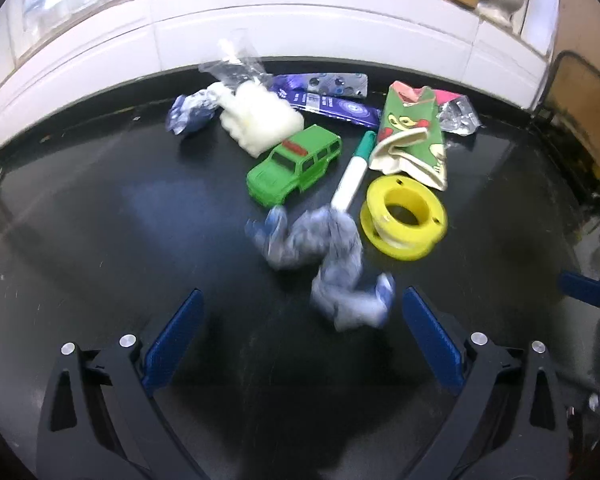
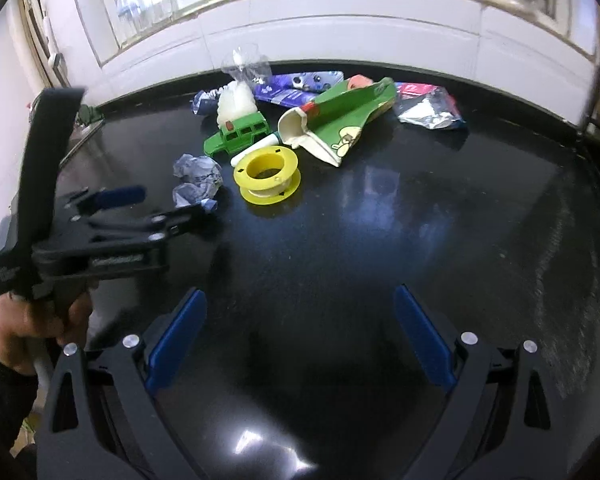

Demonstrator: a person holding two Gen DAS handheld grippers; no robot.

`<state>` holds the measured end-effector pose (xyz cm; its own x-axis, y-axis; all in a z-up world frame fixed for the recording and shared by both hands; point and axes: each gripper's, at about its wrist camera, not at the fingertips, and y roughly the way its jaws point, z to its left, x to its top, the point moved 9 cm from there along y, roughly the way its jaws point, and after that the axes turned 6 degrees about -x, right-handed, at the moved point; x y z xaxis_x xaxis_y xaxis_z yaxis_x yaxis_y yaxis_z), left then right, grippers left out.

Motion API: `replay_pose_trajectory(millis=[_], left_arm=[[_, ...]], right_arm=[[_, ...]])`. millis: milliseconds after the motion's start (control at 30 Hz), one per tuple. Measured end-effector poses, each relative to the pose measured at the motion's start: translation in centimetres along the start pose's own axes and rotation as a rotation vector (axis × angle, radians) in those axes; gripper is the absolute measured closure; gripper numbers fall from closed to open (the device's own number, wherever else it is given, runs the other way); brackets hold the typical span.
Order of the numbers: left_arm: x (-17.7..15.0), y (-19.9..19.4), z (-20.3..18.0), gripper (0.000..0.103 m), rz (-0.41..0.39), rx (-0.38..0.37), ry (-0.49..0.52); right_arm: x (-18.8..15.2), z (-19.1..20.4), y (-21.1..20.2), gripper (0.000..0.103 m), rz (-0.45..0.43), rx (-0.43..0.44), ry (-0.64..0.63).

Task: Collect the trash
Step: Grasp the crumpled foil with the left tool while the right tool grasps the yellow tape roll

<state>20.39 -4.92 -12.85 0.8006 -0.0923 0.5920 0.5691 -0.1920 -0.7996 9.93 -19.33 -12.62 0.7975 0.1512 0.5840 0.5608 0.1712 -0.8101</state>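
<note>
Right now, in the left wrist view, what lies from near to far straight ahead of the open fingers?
Left gripper → crumpled grey-blue paper → green toy car → white foam piece → clear plastic wrapper by the white wall. The marker and yellow spool sit off to the right, so I left them out.

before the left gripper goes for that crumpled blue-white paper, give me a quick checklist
1. Left gripper open: ok, jaws wide apart, nothing between them.
2. Crumpled paper ahead of the left gripper: ok, though it sits toward the right finger, not centred.
3. Paper free of neighbours: not ok, the marker tip touches it and the yellow spool lies close beside it.
4. Green toy car out of the grasp path: ok, farther back.
5. Right gripper out of the way: ok, open over bare countertop.
6. Trash bin location: cannot tell, none in view.
</note>
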Motion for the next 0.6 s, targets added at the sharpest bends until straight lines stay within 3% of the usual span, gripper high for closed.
replay_pose_trajectory(millis=[233, 433, 600], left_arm=[[2.0, 1.5, 1.4, 0.007, -0.011, -0.012, 0.018], [3.0, 2.4, 3.9, 0.009, 0.018, -0.020, 0.100], [3.8, 2.3, 4.9, 0.028, 0.018, -0.047, 0.135]], right_arm=[[2.5, 1.1, 4.1, 0.012, 0.034, 0.023, -0.058], [5.7, 3.0, 7.2, 0.011, 0.023, 0.021, -0.128], [7.5, 4.1, 8.7, 0.024, 0.008, -0.003, -0.180]])
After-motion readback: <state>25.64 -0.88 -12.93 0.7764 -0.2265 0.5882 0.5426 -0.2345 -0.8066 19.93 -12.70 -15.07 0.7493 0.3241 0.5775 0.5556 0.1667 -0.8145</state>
